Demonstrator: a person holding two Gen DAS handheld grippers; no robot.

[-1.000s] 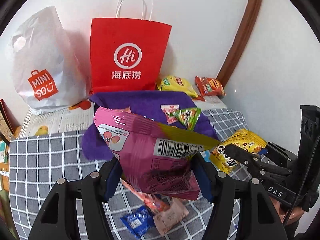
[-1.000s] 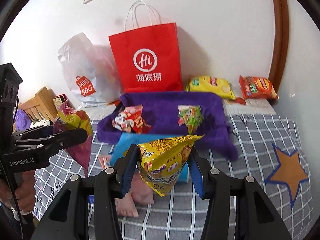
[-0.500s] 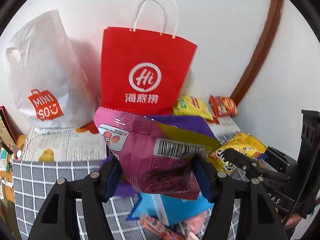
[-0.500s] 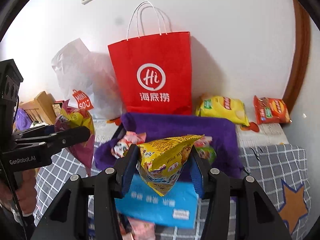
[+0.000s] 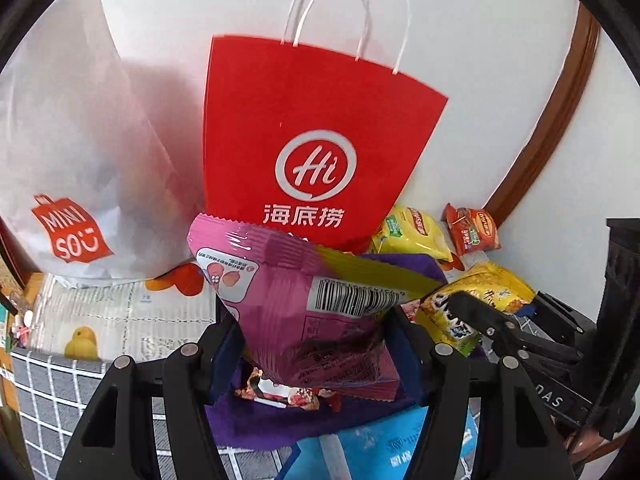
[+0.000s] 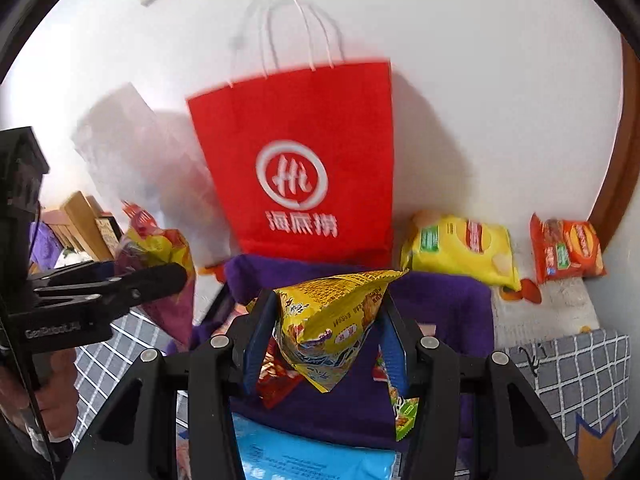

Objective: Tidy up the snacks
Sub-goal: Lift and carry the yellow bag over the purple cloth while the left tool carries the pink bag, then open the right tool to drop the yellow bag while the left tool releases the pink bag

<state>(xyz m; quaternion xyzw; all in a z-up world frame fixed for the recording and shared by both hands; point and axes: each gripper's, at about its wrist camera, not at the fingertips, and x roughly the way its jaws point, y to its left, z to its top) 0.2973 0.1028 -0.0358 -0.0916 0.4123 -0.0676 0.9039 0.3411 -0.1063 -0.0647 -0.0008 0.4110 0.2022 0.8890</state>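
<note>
Purple plush fabric forms a soft tray (image 6: 456, 296) on the grey checked cloth (image 6: 568, 364) of the table, and both snack packets are held above it. The left tongs (image 5: 316, 354) are clamped on a pink and yellow foil snack packet with a barcode (image 5: 304, 308), its blue pads pressing the lower part from both sides while the crimped top edge tilts up toward the red paper carrier bag with white handles (image 5: 312, 136) that stands against the white wall. The right tongs (image 6: 326, 338) grip a yellow foil snack packet with printed cartoon art (image 6: 332, 320), pinched at its middle so that one corner hangs down between the fingers. Each tool shows in the other's view: the right one at the right edge of the left wrist view, the left one at the left edge of the right wrist view, with a hand (image 6: 48, 392) around its handle. Inside the tray lie small red and white wrapped snacks (image 5: 280, 390) and a green packet (image 6: 404, 412). A blue flat packet (image 6: 312, 460) lies at the tray's near edge. A white plastic shopping bag with a red logo (image 5: 72, 184) sits left of the red bag. Beyond the tray, by the wall, lie a yellow crisp bag (image 6: 460, 248) and an orange snack bag (image 6: 568, 248).
</note>
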